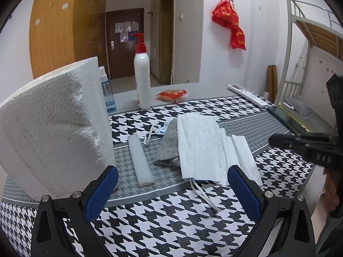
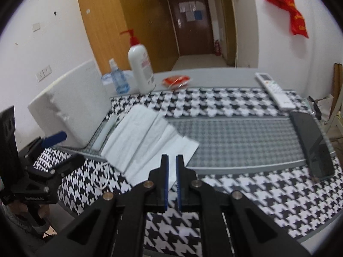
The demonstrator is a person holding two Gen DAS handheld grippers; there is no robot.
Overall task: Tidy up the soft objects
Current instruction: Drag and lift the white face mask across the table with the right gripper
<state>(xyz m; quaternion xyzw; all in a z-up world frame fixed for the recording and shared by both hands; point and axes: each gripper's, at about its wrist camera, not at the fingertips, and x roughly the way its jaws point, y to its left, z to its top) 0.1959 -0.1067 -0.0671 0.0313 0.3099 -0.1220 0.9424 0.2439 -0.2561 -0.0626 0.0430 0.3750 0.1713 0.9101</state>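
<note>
On the table with the black-and-white houndstooth cloth [image 1: 171, 224] the soft things already lie close together at the left side: several white pleated face masks [image 1: 203, 145] are spread in a fan, one overlapping the next, and they rest on top of a grey felt-like cloth piece [image 1: 167, 147], of which only the left part shows. Their white ear cords [image 1: 205, 197] hang out loose toward the near edge. Just beside this pile lies a white foam stick of rounded shape [image 1: 140, 160], and behind it stands a big white block of foam [image 1: 53, 128], tilted a little. I judge the task is partly done: the masks are gathered in one place, but they are not squared into a neat stack, and the cords and the stick are not yet put in order. The left gripper [image 1: 172, 190] is wide open and empty, near the front of the pile. The right gripper [image 2: 172, 160] has its jaws almost together with only a thin gap, and nothing is between them; it hovers over the near corner of the masks. The pump bottle [image 1: 142, 72], remote control [image 2: 274, 92] and dark phone [image 2: 313, 143] stand apart.
</note>
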